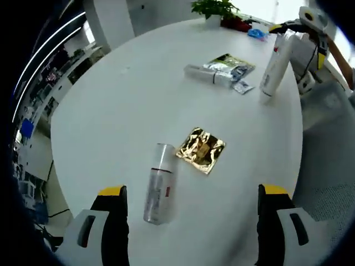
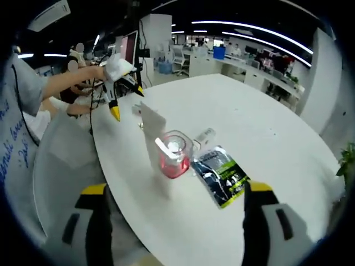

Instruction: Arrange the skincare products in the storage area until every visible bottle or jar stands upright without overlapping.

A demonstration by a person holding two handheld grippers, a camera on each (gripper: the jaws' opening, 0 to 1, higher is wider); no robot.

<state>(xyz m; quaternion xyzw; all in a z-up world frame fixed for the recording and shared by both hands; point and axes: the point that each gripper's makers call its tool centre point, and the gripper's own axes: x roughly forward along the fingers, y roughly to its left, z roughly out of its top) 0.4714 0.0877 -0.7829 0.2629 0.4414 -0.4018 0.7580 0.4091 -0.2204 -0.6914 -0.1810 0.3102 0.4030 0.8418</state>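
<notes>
A clear bottle (image 1: pixel 158 183) with a red band lies on its side on the white round table (image 1: pixel 111 111), just ahead of my left gripper (image 1: pixel 191 191), which is open and holds nothing. Further off a small grey tube (image 1: pixel 201 73) (image 2: pixel 205 134) lies flat beside a green and silver sachet (image 1: pixel 230 66) (image 2: pixel 222 174). A white tube (image 1: pixel 274 64) (image 2: pixel 152 138) stands tilted on its pink end near the far table edge. My right gripper (image 2: pixel 176 189) (image 1: pixel 302 33) hovers over it with jaws wide apart, not touching it.
A gold foil packet (image 1: pixel 201 149) lies flat beside the clear bottle. A potted plant (image 1: pixel 213 10) stands at the table's far edge. A person's hand holds the left gripper (image 2: pixel 116 72) over the table rim. Office desks fill the background.
</notes>
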